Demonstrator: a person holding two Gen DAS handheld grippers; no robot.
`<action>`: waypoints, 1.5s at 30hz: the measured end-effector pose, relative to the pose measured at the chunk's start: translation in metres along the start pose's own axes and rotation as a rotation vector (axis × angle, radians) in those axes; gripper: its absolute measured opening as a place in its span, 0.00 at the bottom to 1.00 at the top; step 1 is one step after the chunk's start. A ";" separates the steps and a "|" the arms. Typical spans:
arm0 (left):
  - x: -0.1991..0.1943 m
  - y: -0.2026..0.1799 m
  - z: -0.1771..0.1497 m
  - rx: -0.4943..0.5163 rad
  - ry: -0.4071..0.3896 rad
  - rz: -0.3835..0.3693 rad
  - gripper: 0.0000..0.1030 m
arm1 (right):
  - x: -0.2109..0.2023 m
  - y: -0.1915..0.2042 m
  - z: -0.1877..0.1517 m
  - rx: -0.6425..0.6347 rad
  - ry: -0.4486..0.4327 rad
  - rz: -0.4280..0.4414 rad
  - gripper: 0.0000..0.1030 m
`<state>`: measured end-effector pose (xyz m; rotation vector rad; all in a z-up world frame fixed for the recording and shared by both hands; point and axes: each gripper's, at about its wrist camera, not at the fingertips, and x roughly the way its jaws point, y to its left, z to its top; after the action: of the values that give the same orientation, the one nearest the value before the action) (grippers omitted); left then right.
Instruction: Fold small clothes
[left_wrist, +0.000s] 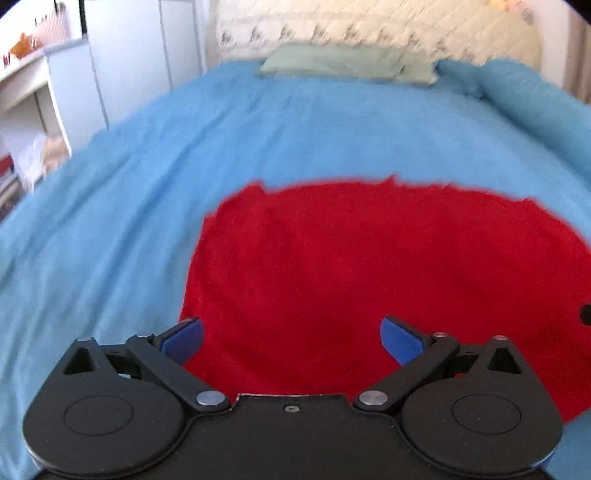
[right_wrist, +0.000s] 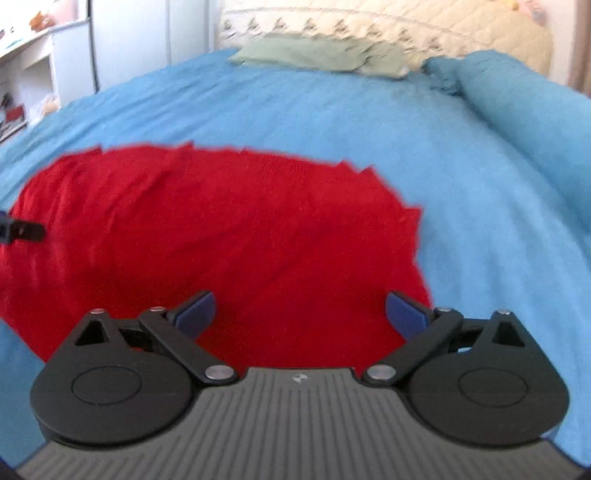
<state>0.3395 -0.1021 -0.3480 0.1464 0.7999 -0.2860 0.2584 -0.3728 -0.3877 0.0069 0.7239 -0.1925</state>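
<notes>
A red cloth (left_wrist: 369, 266) lies spread flat on the blue bed cover (left_wrist: 184, 147). In the left wrist view my left gripper (left_wrist: 291, 338) is open and empty, above the cloth's near left part. In the right wrist view the red cloth (right_wrist: 221, 229) fills the left and middle, and my right gripper (right_wrist: 300, 312) is open and empty above its near right part. The tip of the left gripper (right_wrist: 22, 230) shows at the left edge of the right wrist view. A dark bit of the right gripper (left_wrist: 585, 314) shows at the right edge of the left wrist view.
A green pillow (left_wrist: 347, 62) lies at the head of the bed under a cream quilted headboard (left_wrist: 369, 26). A rolled blue blanket (right_wrist: 524, 107) lies along the right side. White shelves and a cabinet (left_wrist: 55, 74) stand to the left of the bed.
</notes>
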 end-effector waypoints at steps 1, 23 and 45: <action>-0.012 -0.005 0.004 -0.004 -0.016 -0.012 1.00 | -0.013 -0.003 0.005 0.034 -0.016 0.001 1.00; 0.061 -0.067 0.049 -0.133 0.078 -0.083 1.00 | -0.064 -0.043 -0.069 0.728 0.049 -0.009 0.96; 0.087 -0.073 0.046 -0.126 0.151 -0.029 1.00 | -0.061 -0.052 -0.003 0.816 -0.061 0.072 0.25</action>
<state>0.4057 -0.1998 -0.3810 0.0381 0.9678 -0.2526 0.2022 -0.4132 -0.3463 0.7995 0.5425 -0.4061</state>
